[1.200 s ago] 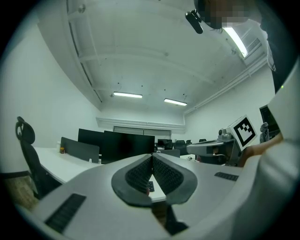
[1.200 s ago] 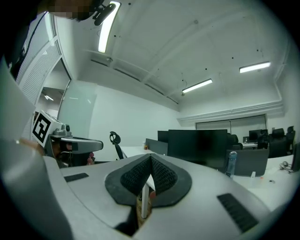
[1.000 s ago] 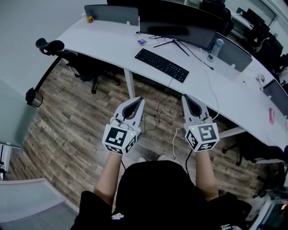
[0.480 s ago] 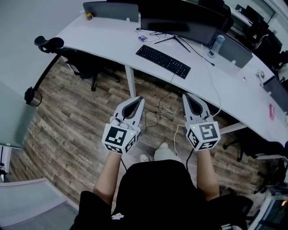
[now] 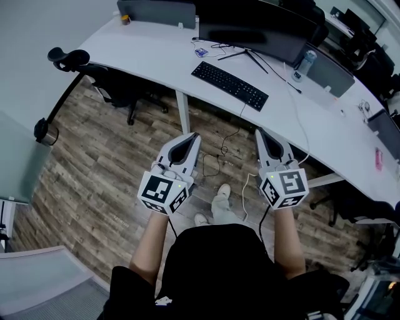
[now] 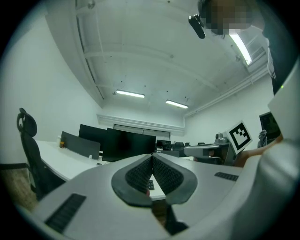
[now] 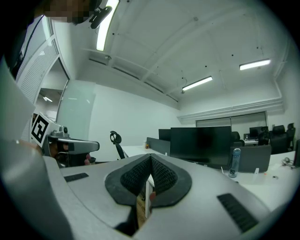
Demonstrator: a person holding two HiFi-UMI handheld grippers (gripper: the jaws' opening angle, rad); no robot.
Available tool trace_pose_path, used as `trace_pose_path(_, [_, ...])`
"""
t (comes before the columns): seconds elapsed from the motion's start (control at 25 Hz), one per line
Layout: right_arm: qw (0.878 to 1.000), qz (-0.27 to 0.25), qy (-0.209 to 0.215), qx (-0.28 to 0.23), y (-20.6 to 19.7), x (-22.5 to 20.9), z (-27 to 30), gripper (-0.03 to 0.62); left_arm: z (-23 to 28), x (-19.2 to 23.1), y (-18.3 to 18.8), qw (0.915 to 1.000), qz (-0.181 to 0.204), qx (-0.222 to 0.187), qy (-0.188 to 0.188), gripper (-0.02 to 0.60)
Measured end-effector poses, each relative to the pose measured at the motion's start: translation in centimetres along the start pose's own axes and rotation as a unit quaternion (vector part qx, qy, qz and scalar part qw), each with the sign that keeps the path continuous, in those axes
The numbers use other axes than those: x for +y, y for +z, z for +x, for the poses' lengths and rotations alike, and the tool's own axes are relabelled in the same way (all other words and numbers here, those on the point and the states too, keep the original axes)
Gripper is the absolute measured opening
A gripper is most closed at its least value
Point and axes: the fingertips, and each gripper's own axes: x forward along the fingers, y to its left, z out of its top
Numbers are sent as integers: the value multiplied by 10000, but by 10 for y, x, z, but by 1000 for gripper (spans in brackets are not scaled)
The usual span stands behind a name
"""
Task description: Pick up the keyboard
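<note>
A black keyboard (image 5: 229,85) lies on the white desk (image 5: 150,53), in front of a dark monitor (image 5: 256,28). Both grippers hang over the wooden floor, well short of the desk and the keyboard. My left gripper (image 5: 193,136) is shut with nothing in it, its tips meeting in the left gripper view (image 6: 152,157). My right gripper (image 5: 260,133) is also shut and empty, its pads together in the right gripper view (image 7: 150,158). Each points level toward the desk. A sliver of the keyboard (image 6: 150,184) shows between the left pads.
A black office chair (image 5: 100,81) stands at the desk's left end. A water bottle (image 5: 301,65) and grey dividers (image 5: 156,11) sit on the desk. Cables (image 5: 228,140) hang below the desk. A white desk leg (image 5: 182,114) stands ahead of the left gripper. The person's shoe (image 5: 222,190) steps forward.
The desk and keyboard have shifted slightly in the head view as the person steps forward; a foot now shows between the grippers. Both grippers stay shut and hold their pose.
</note>
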Motion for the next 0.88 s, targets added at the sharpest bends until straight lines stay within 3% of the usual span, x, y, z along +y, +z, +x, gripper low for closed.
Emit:
trace_pose_path(0.48, [9999, 89, 61, -71, -2, -22, 31, 5, 33, 8, -2, 9998, 217, 49, -8, 9])
trace_pose_path(0.68, [9999, 96, 93, -75, -1, -36, 48, 5, 55, 12, -4, 10000, 39, 41, -81, 9])
trace_pose_path(0.88, [9998, 44, 159, -82, 2, -52, 66, 5, 78, 16, -5, 9998, 167, 98, -96, 9])
